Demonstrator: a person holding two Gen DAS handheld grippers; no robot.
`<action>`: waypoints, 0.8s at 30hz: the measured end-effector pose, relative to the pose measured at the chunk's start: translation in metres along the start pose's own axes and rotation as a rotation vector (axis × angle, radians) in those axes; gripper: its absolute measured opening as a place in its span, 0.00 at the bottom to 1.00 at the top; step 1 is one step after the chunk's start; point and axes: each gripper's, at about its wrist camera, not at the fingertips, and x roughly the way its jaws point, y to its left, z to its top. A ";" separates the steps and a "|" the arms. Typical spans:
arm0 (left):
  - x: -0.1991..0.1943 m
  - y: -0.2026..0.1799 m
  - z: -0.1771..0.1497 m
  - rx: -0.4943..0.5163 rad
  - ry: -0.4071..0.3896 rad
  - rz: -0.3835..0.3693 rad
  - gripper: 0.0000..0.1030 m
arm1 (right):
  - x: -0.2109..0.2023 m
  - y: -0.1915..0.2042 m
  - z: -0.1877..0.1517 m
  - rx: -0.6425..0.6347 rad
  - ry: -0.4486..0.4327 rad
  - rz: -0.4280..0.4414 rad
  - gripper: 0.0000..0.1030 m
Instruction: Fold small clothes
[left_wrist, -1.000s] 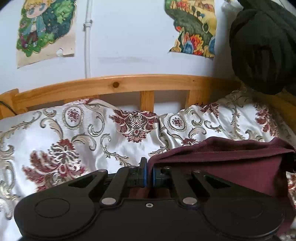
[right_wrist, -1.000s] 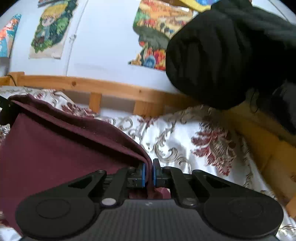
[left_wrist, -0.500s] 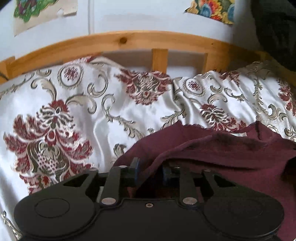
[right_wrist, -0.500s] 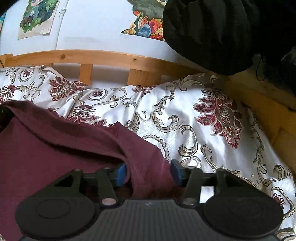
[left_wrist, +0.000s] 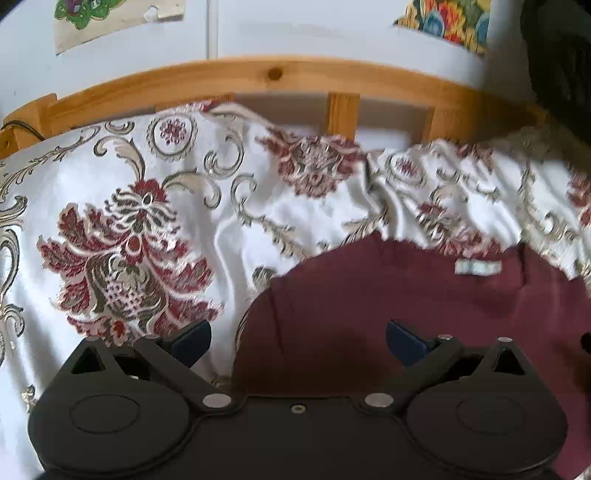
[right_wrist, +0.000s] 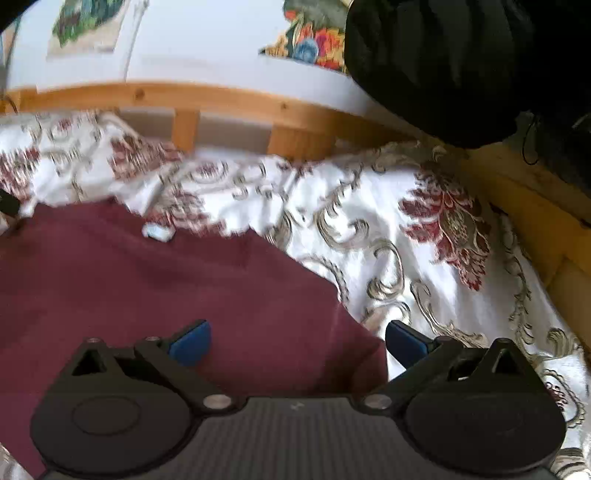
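Observation:
A maroon garment (left_wrist: 388, 306) lies flat on the floral bedspread (left_wrist: 122, 229), with a small white label (left_wrist: 478, 266) near its far edge. It also shows in the right wrist view (right_wrist: 155, 288), label (right_wrist: 159, 232) at its far edge. My left gripper (left_wrist: 298, 338) is open over the garment's left edge, holding nothing. My right gripper (right_wrist: 298, 338) is open over the garment's right corner, holding nothing.
A wooden bed rail (left_wrist: 258, 79) runs along the far side, below a white wall with posters (left_wrist: 447, 18). A large black bundle (right_wrist: 443, 66) hangs at the upper right above a wooden side rail (right_wrist: 535, 221). Bedspread (right_wrist: 424, 236) extends right of the garment.
Both grippers were shut on the garment's raised edge a second ago. They lowered it onto the bed, opened wide and let go. The garment now lies flat.

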 end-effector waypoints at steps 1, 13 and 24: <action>0.003 -0.001 -0.001 0.012 0.020 0.017 0.99 | 0.003 0.000 -0.002 -0.007 0.022 -0.016 1.00; 0.042 0.041 -0.014 -0.254 0.265 0.005 0.99 | 0.023 -0.035 -0.016 0.151 0.167 -0.090 1.00; 0.019 0.048 -0.016 -0.285 0.229 -0.023 0.99 | 0.015 -0.040 -0.017 0.154 0.129 -0.104 1.00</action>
